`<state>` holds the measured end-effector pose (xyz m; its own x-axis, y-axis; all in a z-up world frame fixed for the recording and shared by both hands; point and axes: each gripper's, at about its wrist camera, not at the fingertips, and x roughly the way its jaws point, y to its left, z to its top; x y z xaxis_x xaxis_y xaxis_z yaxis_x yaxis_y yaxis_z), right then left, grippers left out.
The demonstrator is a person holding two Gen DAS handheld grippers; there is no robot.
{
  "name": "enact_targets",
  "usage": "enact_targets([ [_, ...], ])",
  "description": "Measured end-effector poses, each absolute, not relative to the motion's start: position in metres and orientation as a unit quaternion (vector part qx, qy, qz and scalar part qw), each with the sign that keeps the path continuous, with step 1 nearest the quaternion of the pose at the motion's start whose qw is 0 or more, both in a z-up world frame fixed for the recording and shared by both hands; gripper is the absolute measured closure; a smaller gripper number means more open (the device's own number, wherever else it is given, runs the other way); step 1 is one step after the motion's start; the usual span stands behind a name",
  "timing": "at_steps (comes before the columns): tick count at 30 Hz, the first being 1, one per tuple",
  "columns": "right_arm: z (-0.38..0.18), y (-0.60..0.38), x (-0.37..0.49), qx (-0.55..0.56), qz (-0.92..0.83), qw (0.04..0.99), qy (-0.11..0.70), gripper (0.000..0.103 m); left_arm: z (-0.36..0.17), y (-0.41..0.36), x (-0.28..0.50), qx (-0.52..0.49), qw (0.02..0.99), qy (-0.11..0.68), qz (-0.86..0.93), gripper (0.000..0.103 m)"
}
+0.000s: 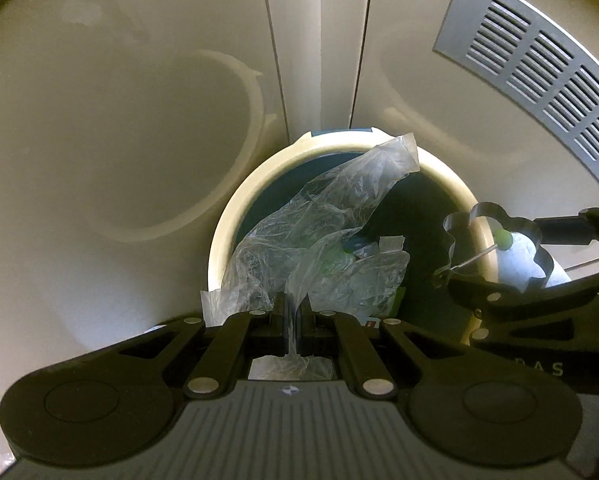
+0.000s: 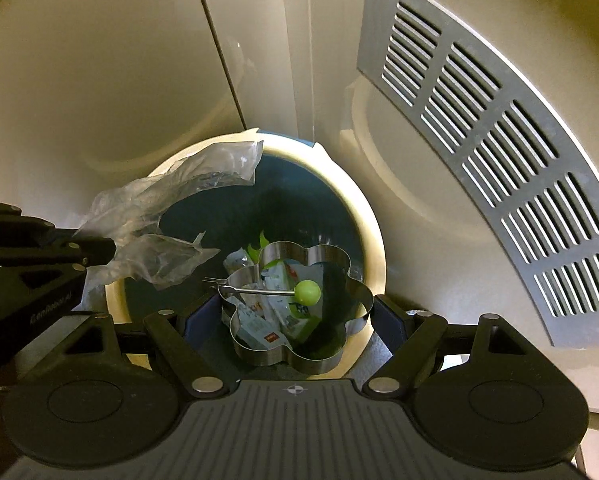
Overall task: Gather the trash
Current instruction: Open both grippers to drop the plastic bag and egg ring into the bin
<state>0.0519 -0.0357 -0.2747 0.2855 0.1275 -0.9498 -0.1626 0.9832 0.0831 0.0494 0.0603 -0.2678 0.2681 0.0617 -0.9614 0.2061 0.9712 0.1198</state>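
Observation:
A round bin with a cream rim (image 1: 235, 208) (image 2: 373, 232) and a dark teal inside stands below both grippers. My left gripper (image 1: 293, 304) (image 2: 111, 248) is shut on a crumpled clear plastic wrapper (image 1: 331, 208) (image 2: 171, 196), which hangs over the bin's left half. My right gripper (image 2: 293, 312) (image 1: 531, 258) holds a flower-shaped metal ring (image 2: 291, 248) (image 1: 459, 224) between its wide-set pads, above the bin's right side. A thin wire handle with a green ball (image 2: 307, 292) crosses the ring. Several printed packets (image 2: 259, 320) lie at the bin's bottom.
Glossy cream cabinet panels (image 1: 139, 80) with a vertical seam stand behind the bin and mirror its rim. A grey slotted vent grille (image 2: 499, 160) (image 1: 539, 60) curves along the right. The two grippers hang close together, side by side.

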Motion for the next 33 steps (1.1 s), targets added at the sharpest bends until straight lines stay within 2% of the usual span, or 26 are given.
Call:
enact_targets([
  [24,-0.324,-0.015,0.078,-0.028,0.080,0.766,0.637,0.020,-0.338,0.057,0.077,0.118,0.752,0.647,-0.036,0.100],
  [33,-0.324,-0.014,0.083,-0.034,0.078,0.760,0.644,0.020,-0.363,0.057,0.082,0.123,0.738,0.663,-0.029,0.100],
])
